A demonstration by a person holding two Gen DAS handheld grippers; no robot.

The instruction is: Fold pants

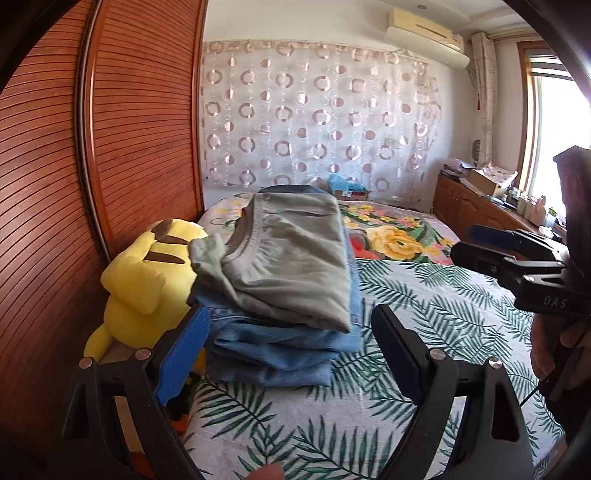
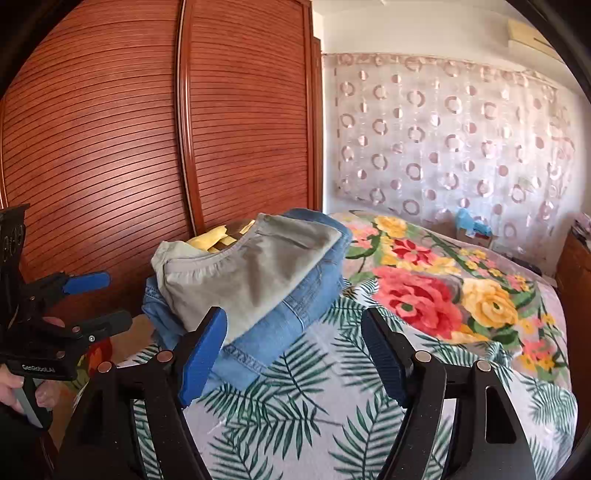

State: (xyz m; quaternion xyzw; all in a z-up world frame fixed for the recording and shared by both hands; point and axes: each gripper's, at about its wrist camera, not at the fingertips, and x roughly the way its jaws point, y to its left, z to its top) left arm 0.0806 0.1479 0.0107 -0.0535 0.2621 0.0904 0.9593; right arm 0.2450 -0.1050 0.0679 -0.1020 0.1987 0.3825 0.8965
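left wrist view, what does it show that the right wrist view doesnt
Only the left wrist view shows the whole yellow plush toy, the window and the wooden cabinet beneath it. Only the right wrist view shows both wardrobe doors and the big pink flower. Both show grey pants folded on blue jeans, with both grippers open.

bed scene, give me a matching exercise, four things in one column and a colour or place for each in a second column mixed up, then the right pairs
Things
1. grey-green pants
2. jeans
3. plush toy
4. air conditioner

Colour or place
A. yellow, beside the wooden wardrobe
B. high on the wall, above the curtain
C. top of the folded pile
D. blue, folded at the bottom of the pile on the leaf-print bedspread

Pairs: 1-C, 2-D, 3-A, 4-B
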